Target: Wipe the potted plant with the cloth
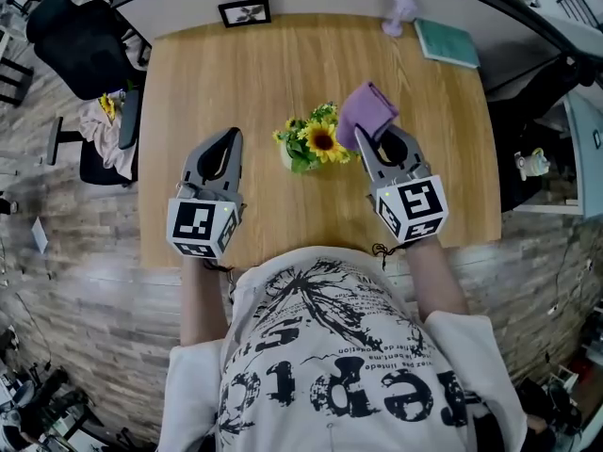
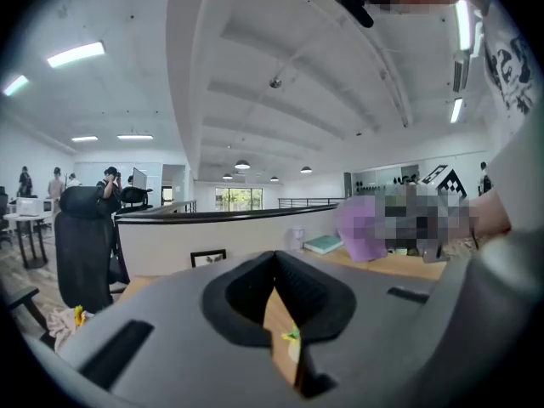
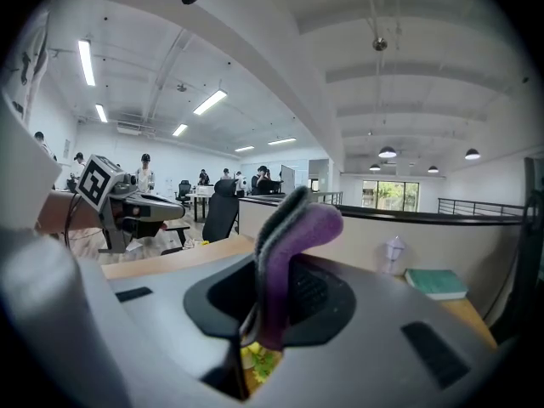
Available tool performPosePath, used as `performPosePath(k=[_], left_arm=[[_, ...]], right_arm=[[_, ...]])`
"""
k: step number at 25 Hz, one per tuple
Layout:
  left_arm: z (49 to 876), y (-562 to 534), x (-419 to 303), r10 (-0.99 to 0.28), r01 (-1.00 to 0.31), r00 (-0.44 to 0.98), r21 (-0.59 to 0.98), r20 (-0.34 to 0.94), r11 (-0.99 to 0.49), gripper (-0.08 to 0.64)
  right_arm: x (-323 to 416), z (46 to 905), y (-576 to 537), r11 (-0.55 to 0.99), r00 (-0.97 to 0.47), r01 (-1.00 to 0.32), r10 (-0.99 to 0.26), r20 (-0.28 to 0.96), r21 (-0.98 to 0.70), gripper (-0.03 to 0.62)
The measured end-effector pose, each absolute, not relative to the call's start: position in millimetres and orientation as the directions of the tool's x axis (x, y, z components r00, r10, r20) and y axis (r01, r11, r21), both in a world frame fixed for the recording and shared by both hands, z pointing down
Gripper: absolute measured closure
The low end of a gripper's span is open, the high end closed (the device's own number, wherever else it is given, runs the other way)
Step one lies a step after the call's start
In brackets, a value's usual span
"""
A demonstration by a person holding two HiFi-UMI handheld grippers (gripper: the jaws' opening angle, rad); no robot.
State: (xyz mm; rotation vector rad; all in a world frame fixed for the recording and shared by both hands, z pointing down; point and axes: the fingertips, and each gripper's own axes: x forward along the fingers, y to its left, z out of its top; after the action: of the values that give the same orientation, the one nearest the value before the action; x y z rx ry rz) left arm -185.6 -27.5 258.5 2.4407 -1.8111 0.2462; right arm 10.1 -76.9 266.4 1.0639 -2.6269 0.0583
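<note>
A small potted plant [image 1: 312, 143] with a sunflower and green leaves stands mid-table. My right gripper [image 1: 365, 140] is just right of it, shut on a folded purple cloth [image 1: 366, 112] that sticks up past the jaws. In the right gripper view the cloth [image 3: 293, 245] rises from between the closed jaws, with a bit of the plant [image 3: 257, 363] below. My left gripper [image 1: 230, 142] is left of the plant, shut with nothing in it. In the left gripper view its jaws meet at the tip [image 2: 276, 277], and a sliver of leaf [image 2: 291, 335] shows through.
The wooden table [image 1: 198, 73] carries a framed picture [image 1: 245, 11] at the far edge, a small pale lamp-like thing [image 1: 399, 13] and a teal book [image 1: 448, 41] at the far right. A black office chair [image 1: 80, 45] stands left of the table.
</note>
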Motion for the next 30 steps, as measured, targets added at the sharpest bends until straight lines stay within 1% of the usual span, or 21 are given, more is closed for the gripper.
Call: performPosePath(k=[14, 23, 30], left_arm=[[242.6, -18.0, -181.2, -0.941, -0.952, 0.293, -0.038, 0.172, -0.303, 0.557], [246.1, -17.3, -189.6, -0.946, -0.962, 0.267, 0.003, 0.183, -0.272, 0.555], [245.8, -21.3, -189.2, -0.945, -0.960, 0.275, -0.005, 0.179, -0.280, 0.555]], right_arm=[[11.2, 262.4, -61.8, 0.714, -0.668, -0.685, -0.694, 0.269, 0.144, 0.531], [16.6, 266.1, -60.3, 0.703, -0.654, -0.698, -0.704, 0.277, 0.140, 0.529], [13.5, 270.9, -61.5, 0.710, -0.656, -0.687, -0.699, 0.286, 0.159, 0.529]])
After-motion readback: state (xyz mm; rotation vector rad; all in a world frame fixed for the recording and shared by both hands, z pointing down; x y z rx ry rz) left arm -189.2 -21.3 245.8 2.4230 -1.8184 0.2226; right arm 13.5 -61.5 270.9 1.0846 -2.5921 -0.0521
